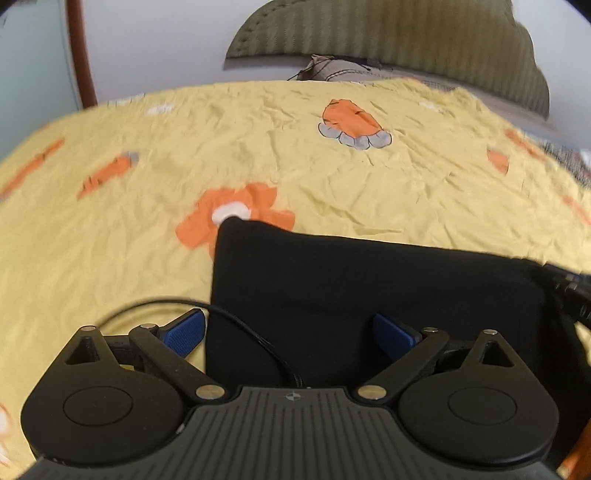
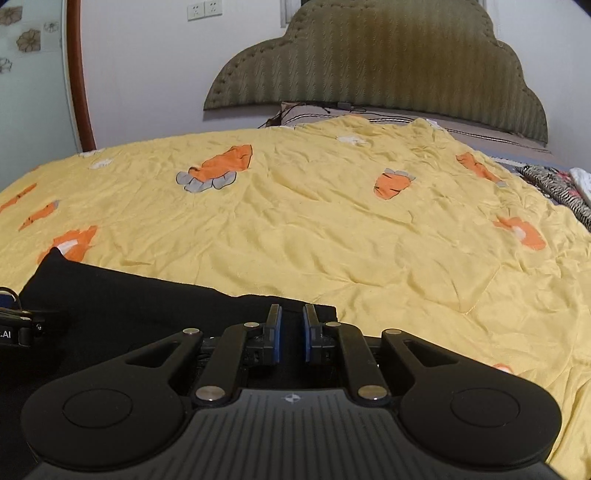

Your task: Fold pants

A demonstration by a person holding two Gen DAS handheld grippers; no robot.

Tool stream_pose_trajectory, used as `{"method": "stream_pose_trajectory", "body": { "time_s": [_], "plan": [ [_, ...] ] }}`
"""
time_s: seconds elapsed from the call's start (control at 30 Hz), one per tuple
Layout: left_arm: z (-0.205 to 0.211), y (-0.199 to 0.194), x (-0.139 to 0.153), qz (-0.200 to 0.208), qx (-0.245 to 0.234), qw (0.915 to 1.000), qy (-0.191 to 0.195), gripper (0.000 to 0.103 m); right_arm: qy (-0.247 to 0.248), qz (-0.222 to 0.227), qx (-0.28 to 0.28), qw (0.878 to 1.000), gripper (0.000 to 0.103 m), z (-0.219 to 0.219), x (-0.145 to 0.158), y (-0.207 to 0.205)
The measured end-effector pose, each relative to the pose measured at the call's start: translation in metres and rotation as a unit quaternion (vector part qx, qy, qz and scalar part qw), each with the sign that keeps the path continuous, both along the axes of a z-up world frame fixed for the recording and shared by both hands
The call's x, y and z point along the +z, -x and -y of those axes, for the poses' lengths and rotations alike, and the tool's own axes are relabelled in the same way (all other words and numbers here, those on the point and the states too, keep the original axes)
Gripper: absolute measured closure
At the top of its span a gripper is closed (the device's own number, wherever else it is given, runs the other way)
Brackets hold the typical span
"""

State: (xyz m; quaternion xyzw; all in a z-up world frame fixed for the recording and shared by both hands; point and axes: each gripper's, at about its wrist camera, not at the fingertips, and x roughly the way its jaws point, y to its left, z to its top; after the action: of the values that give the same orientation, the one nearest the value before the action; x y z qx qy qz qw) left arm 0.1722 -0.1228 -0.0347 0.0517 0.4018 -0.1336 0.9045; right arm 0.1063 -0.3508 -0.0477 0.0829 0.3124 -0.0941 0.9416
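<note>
bed: yellow carrot-print quilt [image 2: 332, 229] | olive padded headboard [image 2: 388, 62] | white wall [image 2: 147, 74] with sockets [image 2: 204, 10]

Just ahead of our right gripper [image 2: 291, 334] lie the black pants [image 2: 147, 306], spreading away to its left over the yellow blanket [image 2: 332, 240]. Our blue pads [image 2: 277, 332] stand close together with a narrow gap, seemingly over the pants' near right corner; whether cloth sits between them we cannot tell. Far ahead rises the green headboard [image 2: 388, 62].
</note>
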Motion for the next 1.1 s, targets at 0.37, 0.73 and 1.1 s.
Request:
{"method": "stream_pose_trajectory", "body": {
  "time_s": [0.37,0.73,1.1],
  "plan": [
    [-0.007,0.004,-0.008,0.0,0.011,0.9998,0.018,0.0,-0.012,0.027,0.035,0.999,0.088,-0.039,0.018,0.067],
    [-0.017,0.024,-0.004,0.002,0.005,0.9999,0.009,0.0,0.019,0.012,0.039,0.999,0.079,-0.048,0.005,0.074],
    [-0.093,0.139,0.016,0.073,-0.167,0.9831,-0.022,0.001,0.001,0.051,0.097,0.994,0.058,-0.084,0.02,0.112]
  ]
}}
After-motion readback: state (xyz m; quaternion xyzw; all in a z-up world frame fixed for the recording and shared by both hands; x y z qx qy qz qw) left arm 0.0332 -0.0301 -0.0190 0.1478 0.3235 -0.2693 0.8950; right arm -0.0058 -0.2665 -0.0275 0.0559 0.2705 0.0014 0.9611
